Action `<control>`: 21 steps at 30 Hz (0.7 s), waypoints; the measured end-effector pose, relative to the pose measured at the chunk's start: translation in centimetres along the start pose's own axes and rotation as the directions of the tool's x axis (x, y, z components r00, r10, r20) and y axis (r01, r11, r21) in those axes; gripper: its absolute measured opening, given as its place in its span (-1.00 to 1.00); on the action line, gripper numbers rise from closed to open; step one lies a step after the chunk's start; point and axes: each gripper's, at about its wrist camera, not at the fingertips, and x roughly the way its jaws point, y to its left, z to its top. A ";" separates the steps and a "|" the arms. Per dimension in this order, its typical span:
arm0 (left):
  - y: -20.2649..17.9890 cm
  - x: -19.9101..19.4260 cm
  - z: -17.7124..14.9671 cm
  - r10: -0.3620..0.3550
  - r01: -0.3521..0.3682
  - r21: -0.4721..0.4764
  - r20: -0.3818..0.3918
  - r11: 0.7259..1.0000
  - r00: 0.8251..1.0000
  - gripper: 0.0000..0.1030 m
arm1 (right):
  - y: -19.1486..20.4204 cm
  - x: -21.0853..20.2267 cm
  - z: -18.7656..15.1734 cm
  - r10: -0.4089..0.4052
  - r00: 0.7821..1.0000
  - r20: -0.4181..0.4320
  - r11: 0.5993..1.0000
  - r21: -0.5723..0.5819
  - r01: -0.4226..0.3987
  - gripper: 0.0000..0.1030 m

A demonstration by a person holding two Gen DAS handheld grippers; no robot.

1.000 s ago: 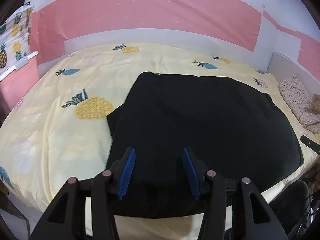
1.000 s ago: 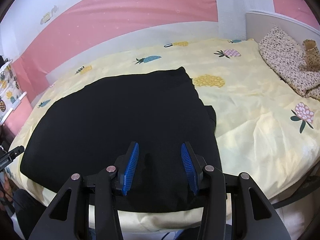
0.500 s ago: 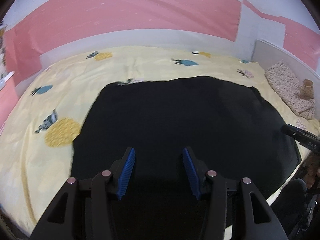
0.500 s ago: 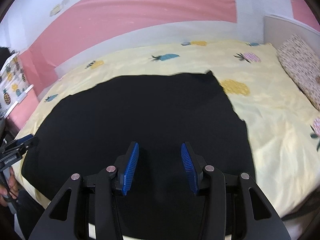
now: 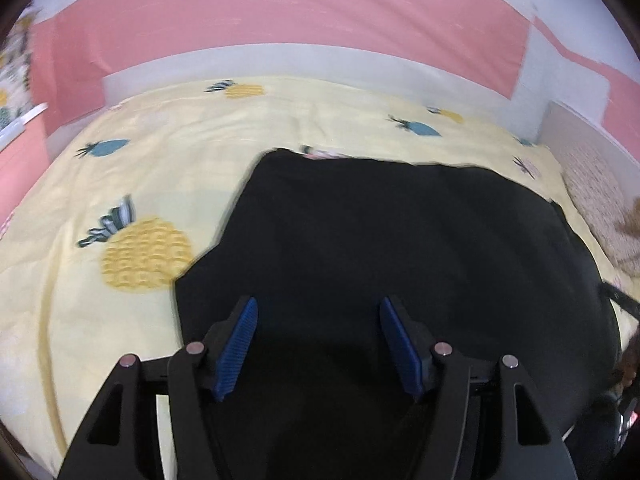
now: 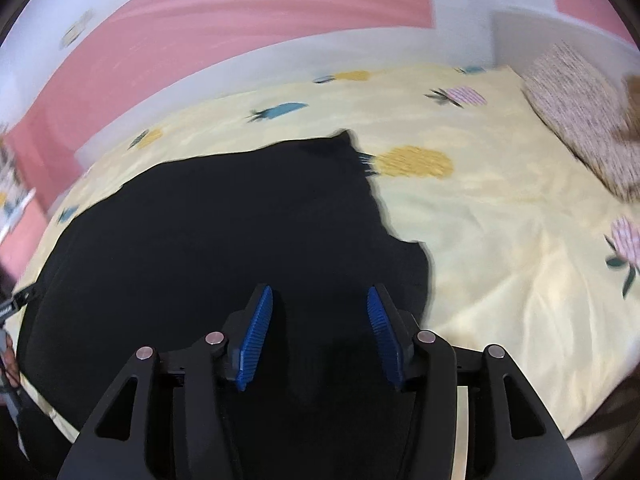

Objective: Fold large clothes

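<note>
Black garment (image 5: 400,240) lies on pineapple-print bedsheet (image 5: 168,152) (pink wall (image 5: 280,12) behind); both grippers gape, holding nothing.

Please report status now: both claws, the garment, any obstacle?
Left claw open, empty. Right claw open, empty. Black garment flat on pineapple bedsheet. No obstacle on it.

The garment (image 5: 400,240) lies flat on the bedspread (image 5: 120,168), ahead of and beneath both grippers' fingers; a pillow (image 6: 580,112) sits far right.
</note>
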 end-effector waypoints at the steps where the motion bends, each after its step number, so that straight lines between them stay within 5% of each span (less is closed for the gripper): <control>1: 0.8 -0.1 0.1 0.012 -0.012 -0.018 0.003 1.000 1.000 0.30 | -0.7 0.0 0.0 -0.008 1.000 -0.002 1.000 0.017 0.008 0.05; 5: 4.4 0.6 0.2 0.023 -0.027 -0.110 -0.037 0.994 0.999 0.31 | -4.0 0.6 0.0 0.049 0.998 -0.034 0.990 0.131 -0.044 0.37; 11: 8.2 3.2 -0.5 -0.153 0.110 -0.280 -0.134 0.954 0.979 0.62 | -7.3 3.3 -0.5 0.273 0.957 -0.104 0.919 0.323 -0.227 0.52; 14: 9.2 4.6 -0.8 -0.233 0.164 -0.342 -0.173 0.925 0.957 0.80 | -8.0 4.6 -0.5 0.374 0.919 -0.125 0.876 0.372 -0.306 0.52; 19: 10.9 7.4 -1.2 -0.391 0.269 -0.441 -0.212 0.856 0.896 0.92 | -8.6 7.4 -0.2 0.510 0.842 -0.173 0.805 0.440 -0.397 0.61; 21: 11.2 7.9 -1.2 -0.423 0.299 -0.453 -0.201 0.840 0.884 0.92 | -8.5 7.5 0.0 0.522 0.833 -0.181 0.803 0.434 -0.409 0.62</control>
